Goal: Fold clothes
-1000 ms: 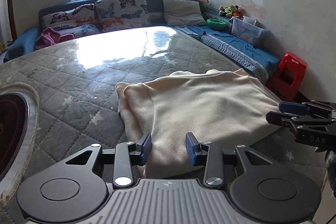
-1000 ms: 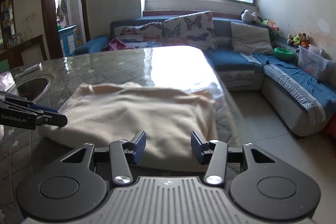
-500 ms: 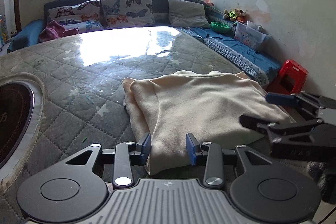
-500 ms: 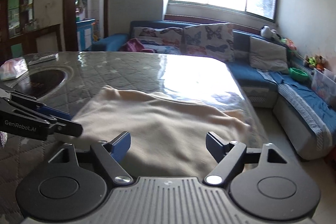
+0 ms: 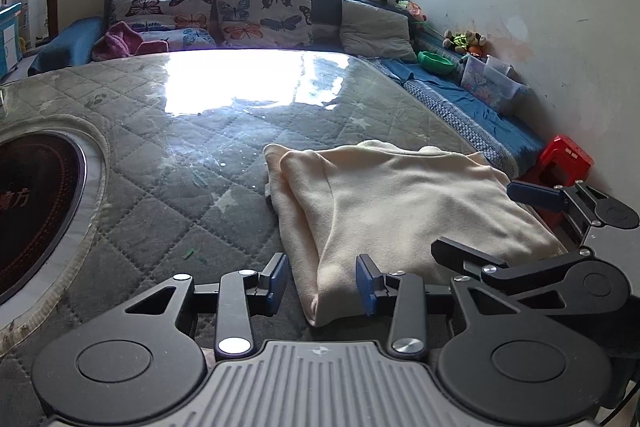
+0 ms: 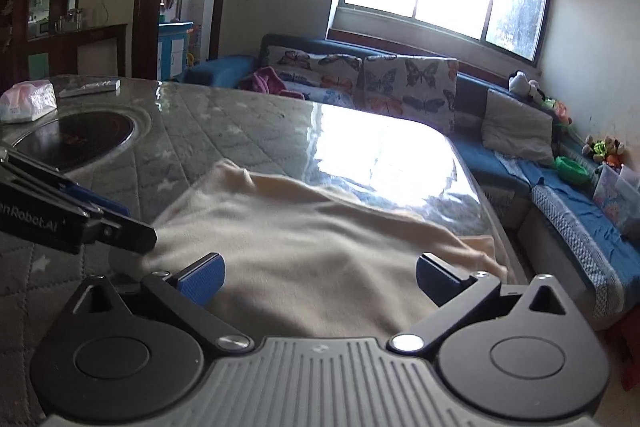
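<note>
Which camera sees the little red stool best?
The left wrist view. There the red stool stands in plain sight on the floor by the wall, past the table's far edge. The right wrist view shows only a dark red sliver at its lower right edge, probably the same stool.

One cream garment [image 5: 404, 203] lay folded on the one quilted counter [image 5: 168, 155], at the lower right of the left wrist view. Two tongs were in sight: the left tongs [image 5: 322, 281] at the bottom centre and the right tongs [image 6: 318, 279] at the bottom of the right wrist view. Two butterfly cushions [image 5: 264, 11] and one grey cushion [image 5: 374, 29] stood along the top. One round dark inset [image 5: 36, 211] sat at the left edge. One red stool [image 5: 564, 159], one green bowl [image 5: 436, 61] and one clear plastic box [image 5: 490, 83] showed at the right.
</note>
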`<state>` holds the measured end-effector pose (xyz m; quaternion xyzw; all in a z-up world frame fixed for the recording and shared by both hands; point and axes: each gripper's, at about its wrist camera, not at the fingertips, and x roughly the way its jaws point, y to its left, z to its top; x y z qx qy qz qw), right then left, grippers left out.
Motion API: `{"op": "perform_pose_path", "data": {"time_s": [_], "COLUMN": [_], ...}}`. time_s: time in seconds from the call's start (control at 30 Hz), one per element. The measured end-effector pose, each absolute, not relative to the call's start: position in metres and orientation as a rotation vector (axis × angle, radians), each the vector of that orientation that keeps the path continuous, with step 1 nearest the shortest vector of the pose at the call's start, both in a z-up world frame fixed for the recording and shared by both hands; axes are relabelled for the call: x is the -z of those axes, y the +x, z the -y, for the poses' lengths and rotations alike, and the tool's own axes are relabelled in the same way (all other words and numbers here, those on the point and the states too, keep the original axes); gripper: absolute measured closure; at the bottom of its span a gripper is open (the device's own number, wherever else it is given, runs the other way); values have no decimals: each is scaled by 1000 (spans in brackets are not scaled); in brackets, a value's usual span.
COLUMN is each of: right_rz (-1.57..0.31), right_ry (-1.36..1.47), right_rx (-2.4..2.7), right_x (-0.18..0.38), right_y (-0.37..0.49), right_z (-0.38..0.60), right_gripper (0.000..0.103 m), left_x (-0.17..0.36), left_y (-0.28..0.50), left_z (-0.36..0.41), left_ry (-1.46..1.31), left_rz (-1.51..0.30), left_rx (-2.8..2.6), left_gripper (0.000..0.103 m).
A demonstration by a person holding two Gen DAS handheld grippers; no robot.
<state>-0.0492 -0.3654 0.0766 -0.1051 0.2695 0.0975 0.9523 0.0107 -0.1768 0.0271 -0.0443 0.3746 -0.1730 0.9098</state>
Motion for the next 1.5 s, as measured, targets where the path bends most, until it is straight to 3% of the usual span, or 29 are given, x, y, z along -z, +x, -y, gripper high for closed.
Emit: {"op": "perform_pose_path", "data": {"time_s": [0.63, 1.5], "right_rz": [-590, -703], "right_ry": [-139, 22], "right_rx": [-245, -211], "right_x": [-53, -60], "right_y": [-35, 8], "right_z": [364, 433], "right_gripper": [0, 0], "left_x": [-25, -33], "left_y": [11, 70], "left_z": [167, 183], "left_ry": [-121, -54], "left_rz": [-818, -817], "left_rx": [327, 304], "left_gripper": [48, 41]}}
